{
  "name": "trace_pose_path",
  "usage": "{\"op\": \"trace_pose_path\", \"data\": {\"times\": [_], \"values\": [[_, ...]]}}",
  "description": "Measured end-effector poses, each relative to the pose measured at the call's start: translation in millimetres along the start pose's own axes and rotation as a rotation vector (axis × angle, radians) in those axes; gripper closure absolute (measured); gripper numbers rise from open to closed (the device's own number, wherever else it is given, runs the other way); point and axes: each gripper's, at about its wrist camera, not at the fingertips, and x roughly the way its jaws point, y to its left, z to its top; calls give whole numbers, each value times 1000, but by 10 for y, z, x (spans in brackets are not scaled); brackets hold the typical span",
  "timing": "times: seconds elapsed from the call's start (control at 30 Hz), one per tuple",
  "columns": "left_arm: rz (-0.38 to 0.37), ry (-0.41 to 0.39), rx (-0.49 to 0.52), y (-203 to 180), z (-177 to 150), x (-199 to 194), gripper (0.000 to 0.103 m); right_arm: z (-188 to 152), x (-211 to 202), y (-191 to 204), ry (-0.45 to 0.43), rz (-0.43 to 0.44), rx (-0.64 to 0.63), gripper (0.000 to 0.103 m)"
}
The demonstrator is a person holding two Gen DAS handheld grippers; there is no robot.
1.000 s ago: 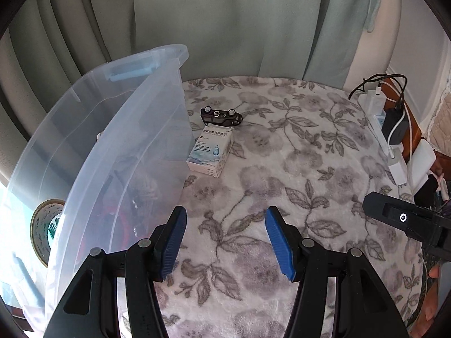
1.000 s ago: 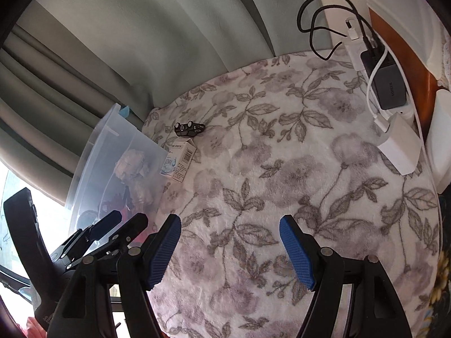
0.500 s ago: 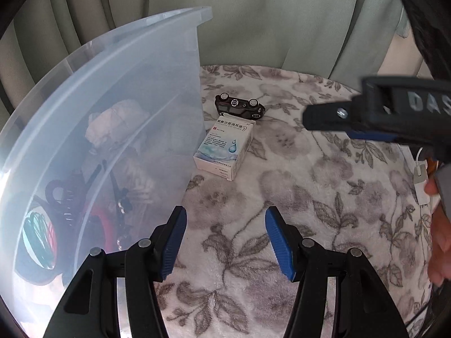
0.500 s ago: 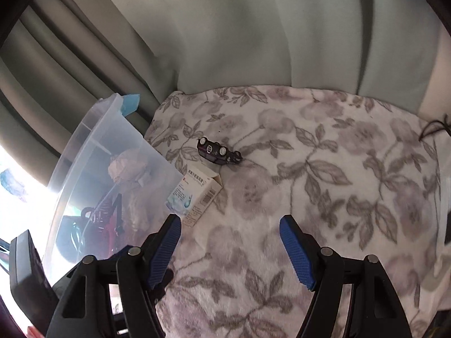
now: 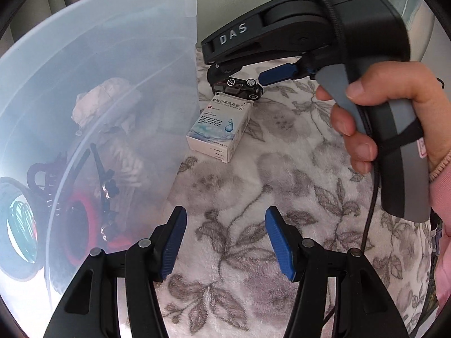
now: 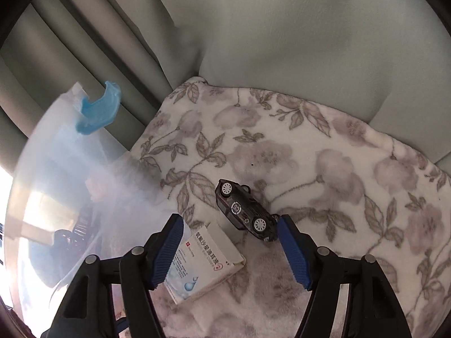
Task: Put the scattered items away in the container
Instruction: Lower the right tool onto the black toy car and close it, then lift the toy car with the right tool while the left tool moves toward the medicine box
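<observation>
The right gripper (image 6: 229,246) points steeply down with its jaws parted and closing; the pads press on nothing. Its right pad sits just beside the tail of a black toy car (image 6: 244,210), and its left pad hangs over a white and blue medicine box (image 6: 203,267), so both things lie partly in the gap. In the left wrist view the same right gripper (image 5: 239,77) reaches in from the upper right, gripped by a person's hand (image 5: 394,118) with a pink sleeve at the wrist.

The left gripper (image 5: 225,242) has its jaws released and empty, hovering above bare floral blanket (image 5: 282,169) nearer the camera than the medicine box (image 5: 221,125).

The toy car (image 5: 239,86) lies on its side, wheels showing, touching the far end of the box. Both rest on the blanket just beside the clear plastic container (image 5: 98,98), which already holds a crumpled pale item, a red ring and dark clips. A blue latch (image 6: 97,111) sits on the container's (image 6: 70,183) far rim, with grey-green curtains behind.
</observation>
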Motion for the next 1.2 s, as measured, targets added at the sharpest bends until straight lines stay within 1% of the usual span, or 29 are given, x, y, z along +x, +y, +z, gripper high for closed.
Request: {"op": "trace_pose_path", "data": {"times": [0.13,0.23,0.33,0.37,0.4,0.47,0.63,0.73,0.77,0.83,0.87,1.03,1.2], "values": [[2,4,5,9,-1,2,44,16,132,22,24,-24,-30,38],[-1,6,6,7,-2,-2,44,21,181,26,29,-48,-43,44],[2,10,8,2,-4,-1,44,19,158,-6,26,-62,-33,50],[1,12,8,0,-5,0,44,19,149,-18,25,-69,-27,55],[0,15,8,-2,-7,1,44,19,143,-30,25,-76,-22,57],[-4,22,6,-5,-9,6,44,23,151,-57,30,-82,-7,58],[-7,35,4,-5,-12,2,44,10,124,-48,25,-88,0,59],[-7,32,2,-6,-10,-16,44,52,162,-70,53,-28,-79,65],[-5,29,0,-4,-9,-24,44,47,143,-83,53,-26,-72,67],[-4,26,-2,9,-5,-35,44,43,120,-93,53,-24,-64,74],[-4,26,-3,15,-6,-38,44,38,108,-91,53,-25,-63,75],[-9,28,-13,49,-22,-44,44,1,99,-77,51,-35,-58,76],[-8,23,-24,85,-62,-127,44,-43,65,-111,45,-26,-22,78]]}}
